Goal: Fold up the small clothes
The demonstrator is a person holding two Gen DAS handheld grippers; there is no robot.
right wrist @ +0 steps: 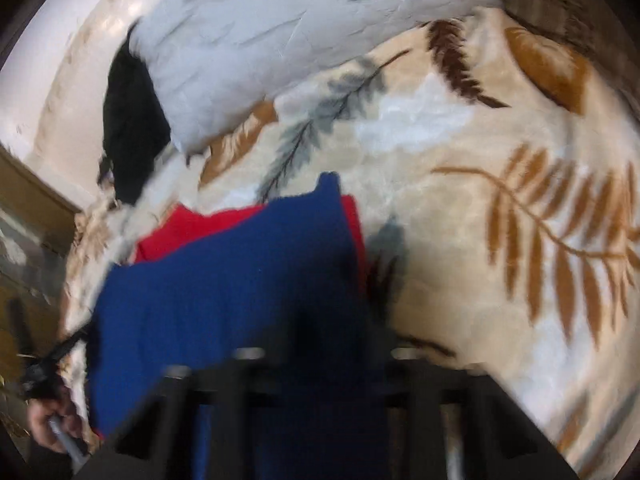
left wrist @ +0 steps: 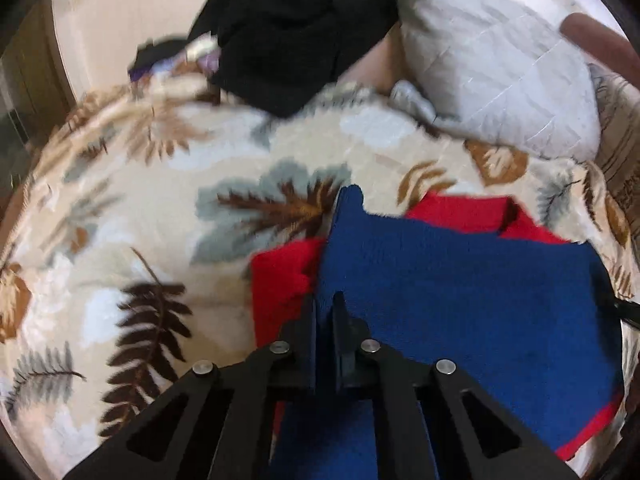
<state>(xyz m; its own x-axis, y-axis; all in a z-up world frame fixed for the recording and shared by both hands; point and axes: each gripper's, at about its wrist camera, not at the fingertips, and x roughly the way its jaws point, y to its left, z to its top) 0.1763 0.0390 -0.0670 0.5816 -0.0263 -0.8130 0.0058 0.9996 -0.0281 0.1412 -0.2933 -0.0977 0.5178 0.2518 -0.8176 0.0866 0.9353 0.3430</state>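
left wrist view: left tool (left wrist: 325, 304) at lower centre, jaws closed on the near edge of the blue garment (left wrist: 460, 280)
garment: blue over red garment (left wrist: 280, 280), lower right, on leaf-print blanket (left wrist: 140, 208)
background: black clothes (left wrist: 296, 36) top centre, grey pillow (left wrist: 492, 72) upper right
right wrist view: blurred; right tool (right wrist: 332, 328) bottom centre, jaws closed on the blue garment (right wrist: 240, 280) edge
left side: hand (right wrist: 48, 424) lower left

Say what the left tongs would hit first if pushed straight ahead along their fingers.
Most likely the blue garment: the left tongs are shut with its fabric between the fingers. Behind it lie the red garment and leaf-print blanket; depth is unclear.
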